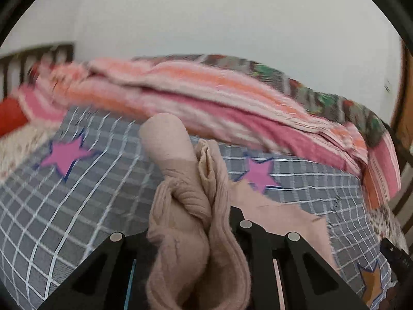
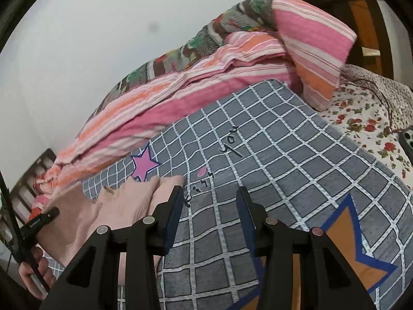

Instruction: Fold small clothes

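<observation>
A pair of beige tights [image 1: 191, 206] is bunched between the fingers of my left gripper [image 1: 196, 222], which is shut on them; one foot end sticks up over the grey checked blanket [image 1: 77, 206]. More of the beige cloth [image 1: 291, 219] lies flat on the blanket to the right. In the right wrist view the beige tights [image 2: 121, 206] lie at the left on the grey checked blanket [image 2: 284, 168]. My right gripper [image 2: 211, 199] is open and empty, its left finger beside the cloth's edge.
A pink and orange striped quilt [image 2: 206, 77] is heaped along the far side by the white wall. A floral sheet [image 2: 361, 118] and a phone [image 2: 407, 142] lie at the right. A dark bed frame [image 1: 33, 54] stands at the back left.
</observation>
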The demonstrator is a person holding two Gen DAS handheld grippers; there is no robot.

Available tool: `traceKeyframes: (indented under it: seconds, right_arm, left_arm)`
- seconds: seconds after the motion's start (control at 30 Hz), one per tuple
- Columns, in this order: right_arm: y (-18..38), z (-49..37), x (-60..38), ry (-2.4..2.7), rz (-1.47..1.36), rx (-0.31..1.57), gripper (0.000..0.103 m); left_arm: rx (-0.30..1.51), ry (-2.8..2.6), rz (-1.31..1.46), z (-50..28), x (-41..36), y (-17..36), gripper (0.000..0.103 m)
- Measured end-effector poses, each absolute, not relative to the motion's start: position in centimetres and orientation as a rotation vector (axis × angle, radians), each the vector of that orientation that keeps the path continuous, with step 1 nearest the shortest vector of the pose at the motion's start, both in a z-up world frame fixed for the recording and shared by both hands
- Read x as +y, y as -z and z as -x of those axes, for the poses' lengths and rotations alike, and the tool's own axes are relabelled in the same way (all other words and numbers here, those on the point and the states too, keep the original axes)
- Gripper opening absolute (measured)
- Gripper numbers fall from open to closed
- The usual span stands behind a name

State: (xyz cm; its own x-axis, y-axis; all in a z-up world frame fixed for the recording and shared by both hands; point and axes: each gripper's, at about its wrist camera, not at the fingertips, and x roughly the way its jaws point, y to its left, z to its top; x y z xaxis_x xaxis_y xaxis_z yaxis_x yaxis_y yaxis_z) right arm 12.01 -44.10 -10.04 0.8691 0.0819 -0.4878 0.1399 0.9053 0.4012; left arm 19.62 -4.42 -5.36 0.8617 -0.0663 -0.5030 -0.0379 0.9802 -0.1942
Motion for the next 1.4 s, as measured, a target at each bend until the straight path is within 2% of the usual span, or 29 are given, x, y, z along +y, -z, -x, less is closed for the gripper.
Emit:
traceKeyframes:
  seconds: [0.17,0.4,0.47,0.5,0.53,0.57,0.6,0.67,0.73,0.83,1.0,1.4]
  right_arm:
    - [10.2,-11.9,-45.4,0.068,-0.454,0.521,0.043]
    - [10.4,-11.5,-46.6,0.071,-0.487,0.514,0.043]
    - [10.5,-11.6,-46.5,0.06,-0.491,0.522,0.043]
    - [10.6,-11.8,-46.3,0.047,-0.485,0.534,0.043]
    - [10.7,-12.0,-46.1,0.038,-0.478,0.543,0.043]
    - [10.7,-12.1,-45.8,0.029,-0.472,0.549,0.043]
    - [10.8,-12.3,-45.4,0.006,-0.465,0.558,0.043]
    - [10.8,-12.6,-44.7,-0.031,-0.467,0.564,0.043]
    - [10.8,-13.1,-43.8,-0.085,-0.486,0.576,0.043]
    - [10.9,-14.2,-42.4,-0.166,-0.513,0.605,0.05]
    - [10.7,-16.1,-39.3,-0.241,-0.503,0.637,0.055]
    - [11.8,-20.8,-34.7,-0.279,-0.47,0.726,0.057]
  left_arm:
    - [0.541,0.06,0.109,-19.1,-12.4,4.5,0.018]
    - [0.691,0.176,0.011,-18.6,-22.1,10.4,0.019]
    - [0.691,0.2,-0.056,-17.9,-23.3,11.6,0.022]
    - [0.671,0.222,-0.075,-17.5,-23.2,11.6,0.031]
    - [0.665,0.27,-0.077,-17.1,-23.0,11.4,0.046]
    - [0.678,0.351,-0.055,-16.7,-22.3,11.0,0.052]
    - [0.686,0.398,-0.031,-16.4,-21.6,10.6,0.055]
    - [0.672,0.457,0.014,-15.2,-19.6,9.7,0.056]
    - [0.632,0.5,0.05,-13.9,-17.0,8.8,0.065]
    - [0.581,0.529,0.105,-13.1,-13.5,8.2,0.067]
    - [0.547,0.511,0.19,-14.0,-7.0,8.1,0.069]
    - [0.614,0.323,0.224,-19.6,-0.3,12.8,0.069]
